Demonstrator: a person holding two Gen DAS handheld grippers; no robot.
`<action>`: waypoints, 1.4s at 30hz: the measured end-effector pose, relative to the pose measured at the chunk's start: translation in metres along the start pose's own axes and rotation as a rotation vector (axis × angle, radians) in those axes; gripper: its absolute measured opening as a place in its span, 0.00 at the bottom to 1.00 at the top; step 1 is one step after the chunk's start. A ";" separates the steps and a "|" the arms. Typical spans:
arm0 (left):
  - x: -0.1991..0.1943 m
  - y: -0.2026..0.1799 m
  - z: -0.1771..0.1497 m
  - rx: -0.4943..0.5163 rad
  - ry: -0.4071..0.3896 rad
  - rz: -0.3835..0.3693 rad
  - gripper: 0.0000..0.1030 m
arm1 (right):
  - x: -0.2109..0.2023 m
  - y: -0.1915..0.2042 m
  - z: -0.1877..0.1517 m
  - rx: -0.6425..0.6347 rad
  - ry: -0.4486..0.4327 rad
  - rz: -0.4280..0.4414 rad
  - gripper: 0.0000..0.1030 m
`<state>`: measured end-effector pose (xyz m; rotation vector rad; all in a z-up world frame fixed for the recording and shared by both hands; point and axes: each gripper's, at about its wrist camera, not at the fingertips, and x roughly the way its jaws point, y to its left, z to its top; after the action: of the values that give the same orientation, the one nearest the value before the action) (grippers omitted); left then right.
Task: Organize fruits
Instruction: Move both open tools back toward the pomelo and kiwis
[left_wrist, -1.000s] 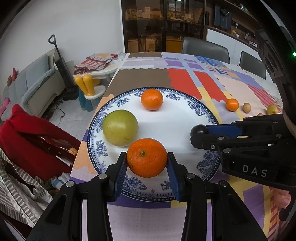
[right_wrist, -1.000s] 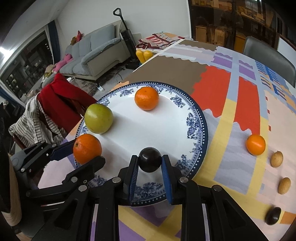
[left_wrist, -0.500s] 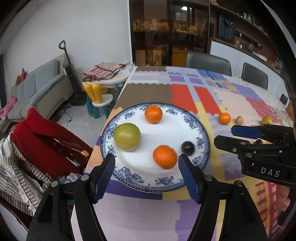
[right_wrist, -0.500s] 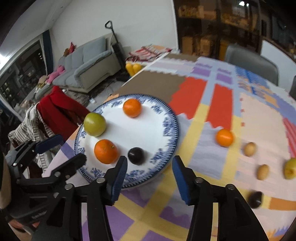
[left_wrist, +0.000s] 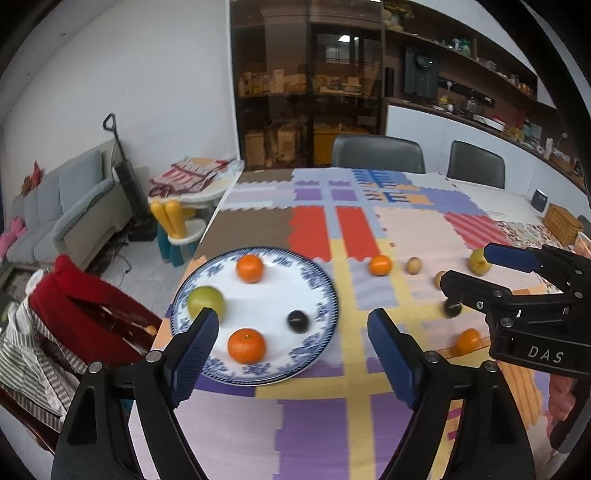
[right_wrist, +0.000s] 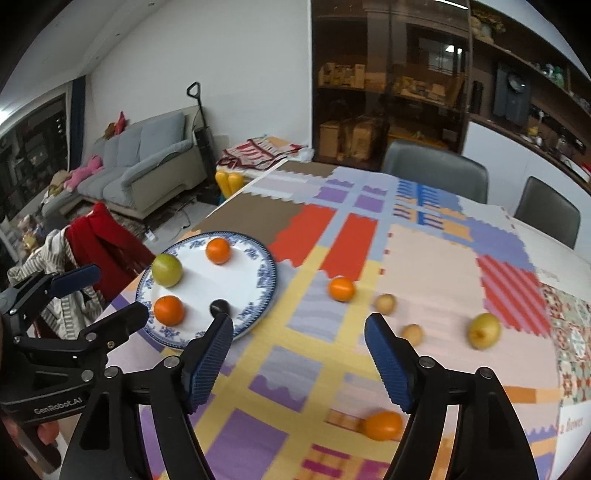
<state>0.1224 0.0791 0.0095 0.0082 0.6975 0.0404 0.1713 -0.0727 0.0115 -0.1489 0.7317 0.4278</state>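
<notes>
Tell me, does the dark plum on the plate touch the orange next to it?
Apart. The left wrist view shows white plate between the dark plum and the orange.

Four fruits are sitting on the plate (right_wrist: 271, 275): two oranges (right_wrist: 218, 250) (right_wrist: 168, 310), one green apple (right_wrist: 167, 270) and one dark plum (right_wrist: 219, 307). Off the plate to its right, two more oranges (right_wrist: 341, 288) (right_wrist: 382, 425) are lying on the tablecloth (right_wrist: 424, 258), along with two small brown fruits (right_wrist: 385, 303) (right_wrist: 412, 334), one yellow-green apple (right_wrist: 484, 331) and one more dark plum (left_wrist: 452, 307). Two grey chairs (right_wrist: 434, 173) (right_wrist: 546, 212) are standing beyond the plate.
</notes>
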 end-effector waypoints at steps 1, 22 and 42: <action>-0.002 -0.006 0.002 0.009 -0.003 -0.011 0.81 | -0.005 -0.005 -0.001 0.006 -0.005 -0.004 0.72; 0.016 -0.123 0.045 0.116 0.015 -0.157 0.83 | -0.046 -0.122 -0.010 0.077 -0.003 -0.113 0.72; 0.110 -0.177 0.046 0.221 0.167 -0.208 0.83 | 0.011 -0.192 -0.034 0.109 0.105 -0.144 0.72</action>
<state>0.2425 -0.0933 -0.0296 0.1456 0.8638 -0.2379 0.2400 -0.2517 -0.0244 -0.1211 0.8398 0.2435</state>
